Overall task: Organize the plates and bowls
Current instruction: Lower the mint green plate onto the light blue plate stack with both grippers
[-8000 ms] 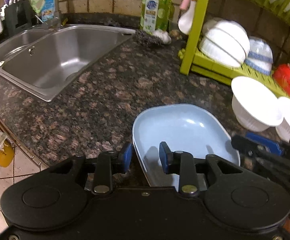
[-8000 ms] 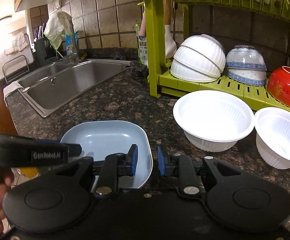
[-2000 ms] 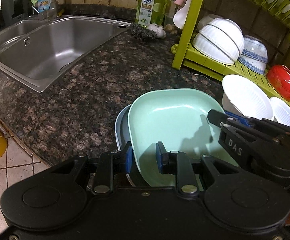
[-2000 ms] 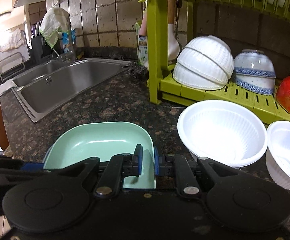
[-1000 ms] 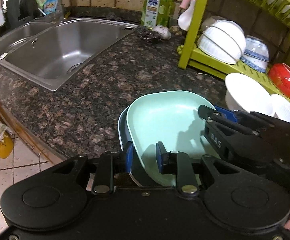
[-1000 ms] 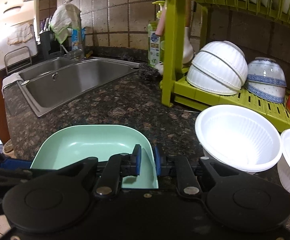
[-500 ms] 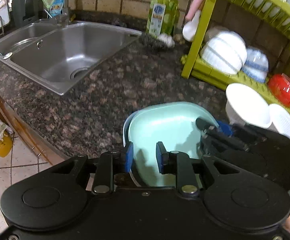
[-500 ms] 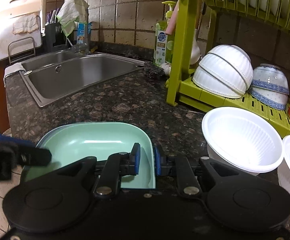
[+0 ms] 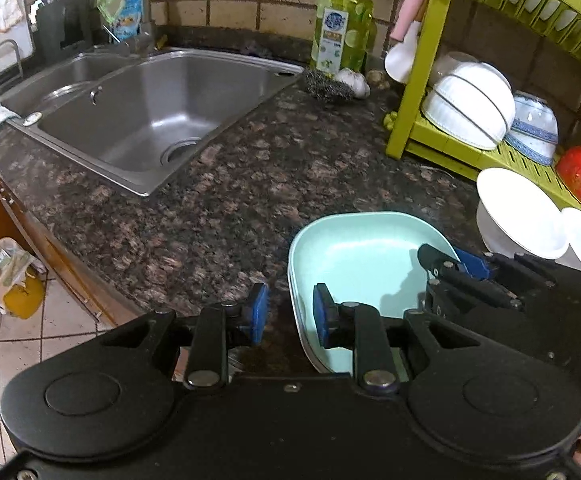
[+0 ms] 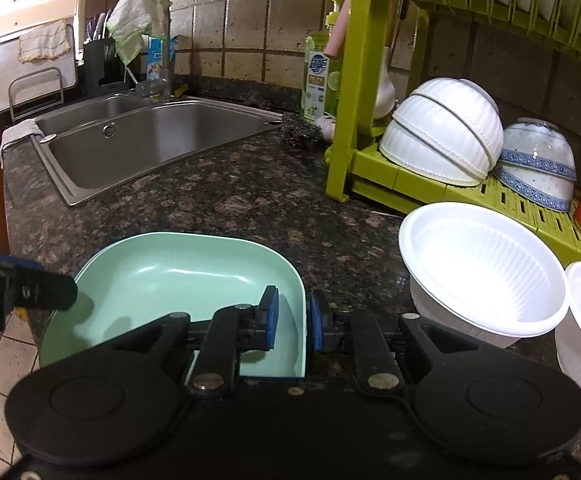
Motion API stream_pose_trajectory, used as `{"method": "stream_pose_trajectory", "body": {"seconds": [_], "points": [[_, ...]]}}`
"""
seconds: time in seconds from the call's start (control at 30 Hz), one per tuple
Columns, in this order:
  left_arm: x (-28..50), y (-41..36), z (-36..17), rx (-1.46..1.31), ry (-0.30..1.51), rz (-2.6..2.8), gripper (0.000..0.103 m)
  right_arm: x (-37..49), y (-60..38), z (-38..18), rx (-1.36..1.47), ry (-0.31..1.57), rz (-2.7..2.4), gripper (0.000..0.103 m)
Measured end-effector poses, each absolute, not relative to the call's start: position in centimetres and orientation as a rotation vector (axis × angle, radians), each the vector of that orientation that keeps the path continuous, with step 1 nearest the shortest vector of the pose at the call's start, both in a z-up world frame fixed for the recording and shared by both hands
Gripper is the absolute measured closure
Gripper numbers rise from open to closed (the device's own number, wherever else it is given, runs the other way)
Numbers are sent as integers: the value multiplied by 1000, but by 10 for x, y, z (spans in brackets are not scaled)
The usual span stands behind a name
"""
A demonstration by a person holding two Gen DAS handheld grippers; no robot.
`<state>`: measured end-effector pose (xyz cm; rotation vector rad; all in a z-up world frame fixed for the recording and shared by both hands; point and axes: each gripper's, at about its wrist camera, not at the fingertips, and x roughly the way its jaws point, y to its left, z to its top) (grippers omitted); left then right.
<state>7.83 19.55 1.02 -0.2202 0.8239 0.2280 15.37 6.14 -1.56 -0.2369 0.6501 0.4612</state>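
while the right gripper (image 10: 292, 320) straddles the near right rim of the mint plate (image 10: 178, 280), its fingers stand slightly apart, seemingly not pinching. the left gripper (image 9: 288, 314) gapes open and empty, the plate's left edge between its fingers. the plate rests on the counter (image 9: 230, 200) just ahead. lifting with so loose a grip risks the plate slipping onto the white bowl (image 10: 482, 264) to the right.
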Motion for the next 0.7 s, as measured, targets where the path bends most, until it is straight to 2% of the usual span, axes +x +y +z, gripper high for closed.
{"method": "stream_pose_trajectory", "body": {"seconds": [0.7], "points": [[93, 192, -8, -237, 894, 215, 70, 132, 41, 8, -144, 585, 440, 86]]}}
